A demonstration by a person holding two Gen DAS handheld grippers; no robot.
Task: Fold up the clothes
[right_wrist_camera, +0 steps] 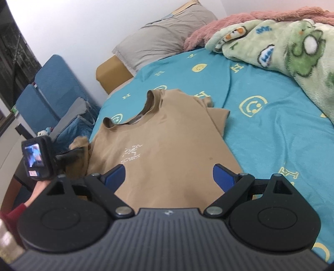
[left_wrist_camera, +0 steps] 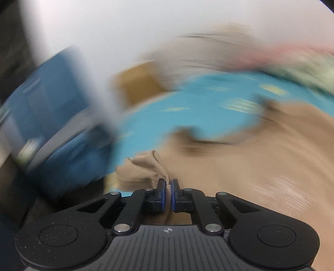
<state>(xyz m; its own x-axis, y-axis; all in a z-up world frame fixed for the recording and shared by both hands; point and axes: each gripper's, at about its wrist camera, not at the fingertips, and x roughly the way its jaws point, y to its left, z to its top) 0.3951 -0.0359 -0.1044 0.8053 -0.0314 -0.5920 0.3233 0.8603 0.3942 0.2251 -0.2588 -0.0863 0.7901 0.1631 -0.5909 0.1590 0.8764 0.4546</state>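
A tan T-shirt (right_wrist_camera: 167, 141) with a small white chest logo lies front up on the blue bed sheet (right_wrist_camera: 271, 125), its right sleeve folded in. My right gripper (right_wrist_camera: 169, 177) is open and empty, hovering over the shirt's lower body. My left gripper (left_wrist_camera: 168, 187) is shut on a bunch of the tan T-shirt (left_wrist_camera: 150, 164) fabric; that view is heavily motion-blurred. In the right wrist view the left gripper (right_wrist_camera: 77, 152) is at the shirt's left sleeve, at the bed's left edge.
A grey pillow (right_wrist_camera: 165, 37) lies at the head of the bed. A green cartoon blanket (right_wrist_camera: 292, 52) and a pink fleece (right_wrist_camera: 261, 16) are heaped at the right. Blue chairs (right_wrist_camera: 54, 87) stand left of the bed by the white wall.
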